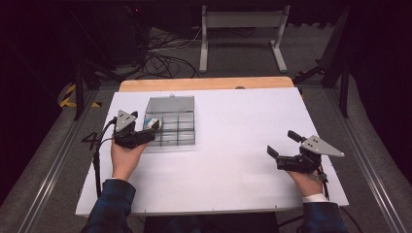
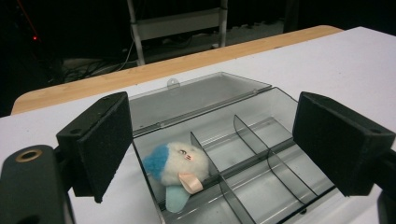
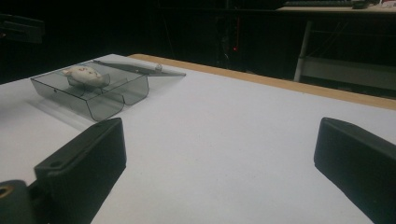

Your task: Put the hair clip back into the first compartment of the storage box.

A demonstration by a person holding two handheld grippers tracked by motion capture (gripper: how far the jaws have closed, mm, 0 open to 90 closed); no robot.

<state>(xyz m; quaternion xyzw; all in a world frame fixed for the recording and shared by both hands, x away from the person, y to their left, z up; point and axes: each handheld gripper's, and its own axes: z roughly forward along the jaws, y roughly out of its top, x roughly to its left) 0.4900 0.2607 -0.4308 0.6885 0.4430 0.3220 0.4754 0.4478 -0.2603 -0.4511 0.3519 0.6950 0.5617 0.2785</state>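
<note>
Left gripper view shows the left gripper [image 2: 210,140] spread wide over the box [image 2: 243,154], a plush toy [image 2: 180,165] lying in its corner compartment, perhaps just dropped. Next probably calls for closing the lid [image 2: 196,95]. The right gripper [image 1: 282,145] hangs open, well apart.

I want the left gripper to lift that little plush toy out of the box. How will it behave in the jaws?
The plush toy looks fluffy, so it will probably squash and feel light. It overhangs a divider in the clear box, so its flap may snag. The left gripper is open wide enough.
</note>
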